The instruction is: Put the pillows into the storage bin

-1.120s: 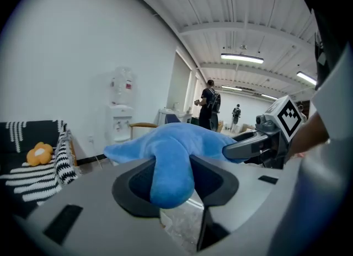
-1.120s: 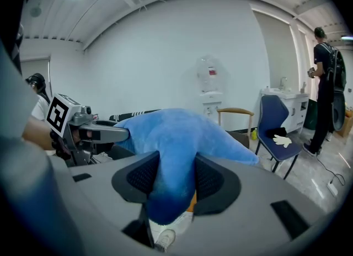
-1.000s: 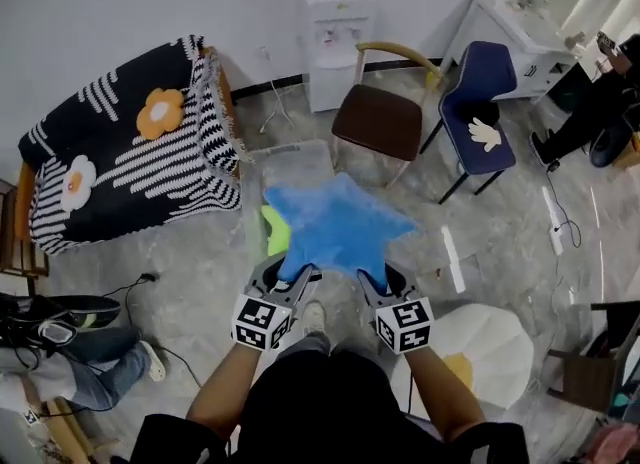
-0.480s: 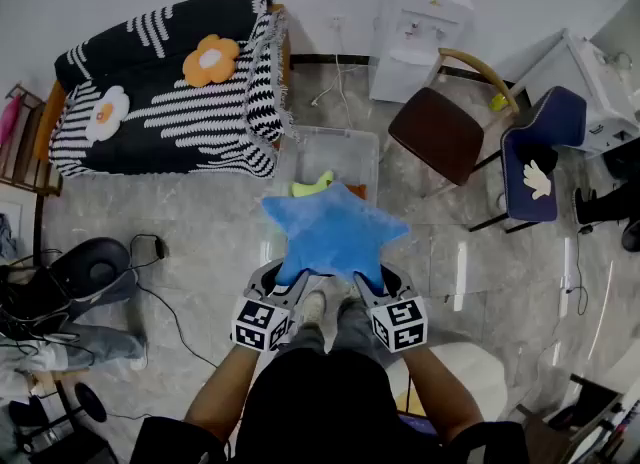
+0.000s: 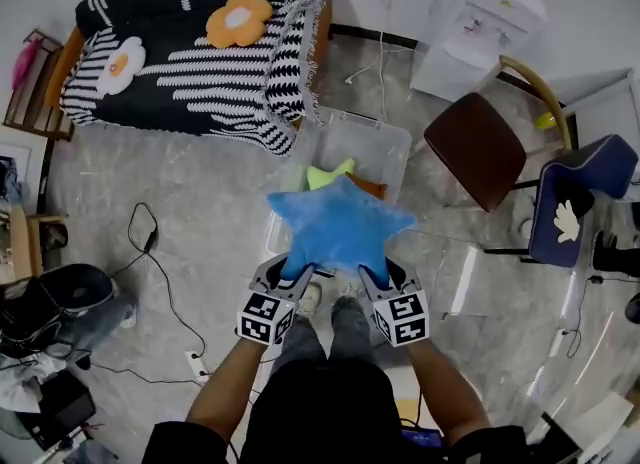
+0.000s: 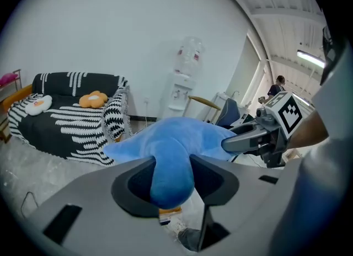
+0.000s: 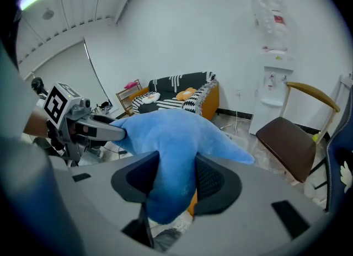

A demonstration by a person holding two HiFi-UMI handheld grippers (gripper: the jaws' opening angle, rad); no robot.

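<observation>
A blue star pillow (image 5: 340, 227) hangs in the air between both grippers, over the near end of the clear storage bin (image 5: 398, 138). My left gripper (image 5: 297, 274) grips its lower left arm, and the jaws are opening slightly with the pillow arm (image 6: 171, 155) still pressed between them. My right gripper (image 5: 378, 274) is shut on the lower right arm (image 7: 175, 139). A green pillow (image 5: 328, 174) and an orange one (image 5: 370, 187) lie in the bin, partly hidden by the star.
A sofa under a black-and-white striped blanket (image 5: 190, 62) stands at the far left of the bin. A brown chair (image 5: 482, 147), a blue chair (image 5: 580, 212) and a white water dispenser (image 5: 490, 22) stand to the right. Cables and a power strip (image 5: 195, 362) lie on the floor at left.
The view has swung, so the sofa and bin now sit further right and lower. Both grippers still hold the star pillow, which now hangs closer over the bin.
</observation>
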